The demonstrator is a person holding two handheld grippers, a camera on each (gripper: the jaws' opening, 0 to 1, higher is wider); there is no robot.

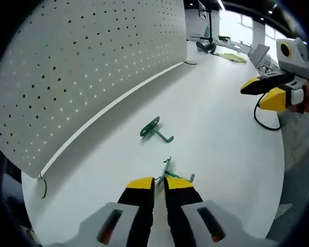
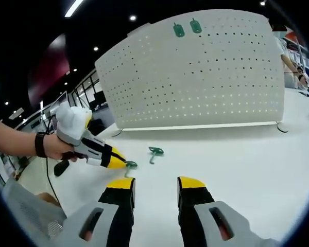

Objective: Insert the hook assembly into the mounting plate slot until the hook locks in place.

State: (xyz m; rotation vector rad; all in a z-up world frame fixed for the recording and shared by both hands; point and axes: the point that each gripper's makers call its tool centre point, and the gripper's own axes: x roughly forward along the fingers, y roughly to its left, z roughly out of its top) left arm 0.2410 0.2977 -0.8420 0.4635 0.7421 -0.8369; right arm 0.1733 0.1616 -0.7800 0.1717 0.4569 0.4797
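Left claw (image 1: 159, 184) pinches a green wire hook (image 1: 171, 174) on smooth white table (image 1: 221, 144); right claw (image 2: 155, 185) gapes empty.

Yellow-tipped black fingers (image 2: 121, 198); black wristband (image 2: 39, 144)

A long white table (image 1: 216, 128) runs back toward bright windows (image 1: 247, 25), where desks carry clutter at the table's far end. Above the table the ceiling is dark, with small spotlights (image 2: 132, 18) and a strip light (image 2: 74, 7). A black cable (image 1: 262, 121) loops at the table's edge.
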